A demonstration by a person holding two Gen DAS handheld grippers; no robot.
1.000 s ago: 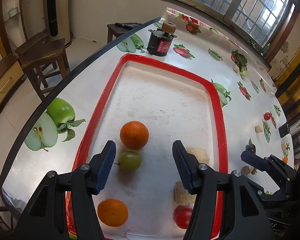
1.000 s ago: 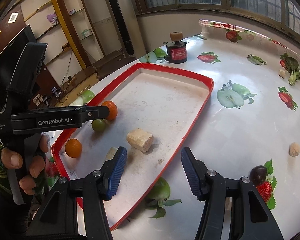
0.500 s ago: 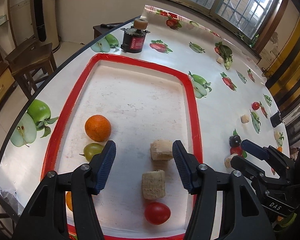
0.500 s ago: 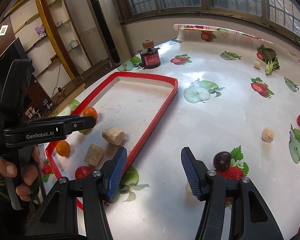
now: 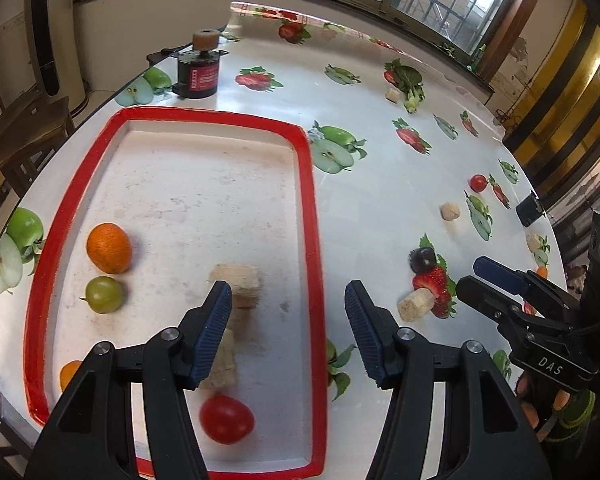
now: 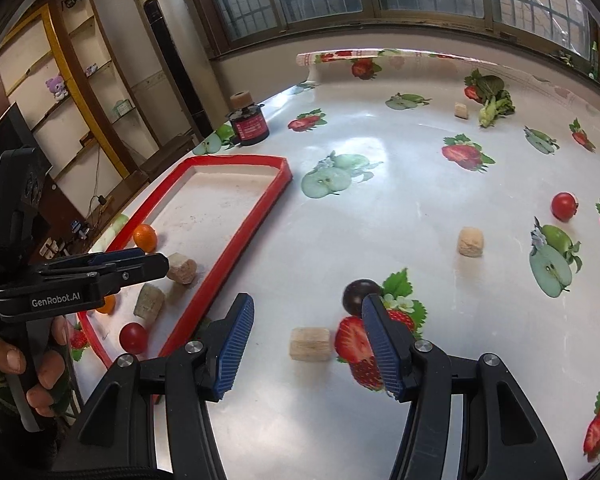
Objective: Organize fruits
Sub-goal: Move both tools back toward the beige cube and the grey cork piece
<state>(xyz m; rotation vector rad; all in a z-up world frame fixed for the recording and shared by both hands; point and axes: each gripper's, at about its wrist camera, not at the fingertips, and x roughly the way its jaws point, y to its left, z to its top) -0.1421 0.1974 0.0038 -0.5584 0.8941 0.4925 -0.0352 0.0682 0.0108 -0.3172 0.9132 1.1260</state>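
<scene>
Both grippers, left (image 5: 288, 320) and right (image 6: 308, 340), gape empty; the red-rimmed tray (image 5: 312, 216) runs lengthwise away toward the windows, oranges inside.

The right hand-held gripper (image 6: 308, 344) hangs open above the bench (image 6: 380, 208); a beige block (image 6: 309, 344) lies between its fingers, a dark plum (image 6: 358, 291) just beyond.

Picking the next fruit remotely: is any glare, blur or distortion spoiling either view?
Left wrist view: red tomato in the tray is slightly motion-blurred, fisheye bends the table edge. Right wrist view: window glare whitens the tablecloth, yet the dark plum stays sharp.
</scene>
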